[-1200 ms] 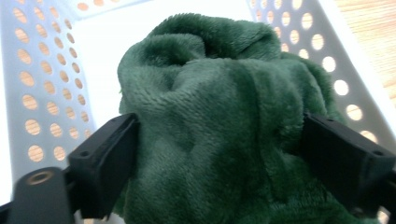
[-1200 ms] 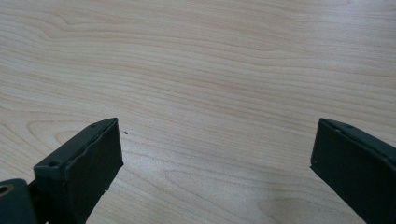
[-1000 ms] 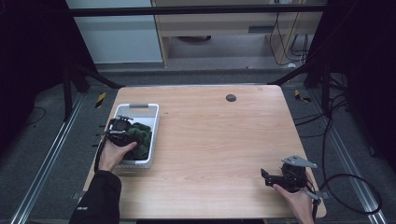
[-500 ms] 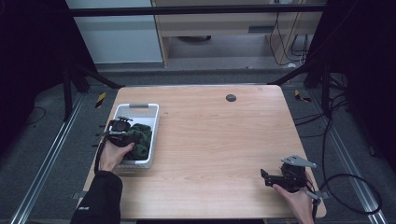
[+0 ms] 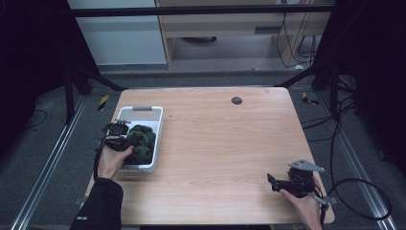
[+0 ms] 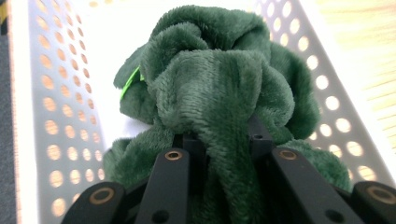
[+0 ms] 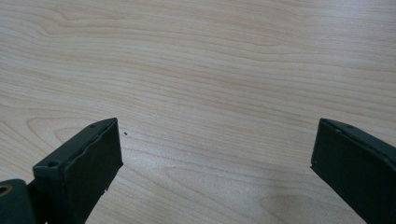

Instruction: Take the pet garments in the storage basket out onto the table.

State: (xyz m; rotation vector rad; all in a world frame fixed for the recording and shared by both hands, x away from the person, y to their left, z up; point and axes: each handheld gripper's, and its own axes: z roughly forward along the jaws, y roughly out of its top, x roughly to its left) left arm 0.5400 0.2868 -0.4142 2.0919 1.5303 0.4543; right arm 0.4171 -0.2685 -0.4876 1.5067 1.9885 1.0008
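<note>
1. The left gripper [image 5: 125,139] reaches into a white perforated basket [image 5: 158,125] at the left side of the table [image 5: 230,143]; its jaws are pinched onto a fold of dark green plush cloth [image 6: 219,93].
2. The cloth lies bunched inside the basket; a small bright green bit shows at its left edge, probably a tag.
3. The right gripper [image 5: 274,181] rests low at the table's near right corner, jaws spread wide over bare wood, holding nothing.
4. A small dark round spot [image 5: 236,100] sits near the far edge.
</note>
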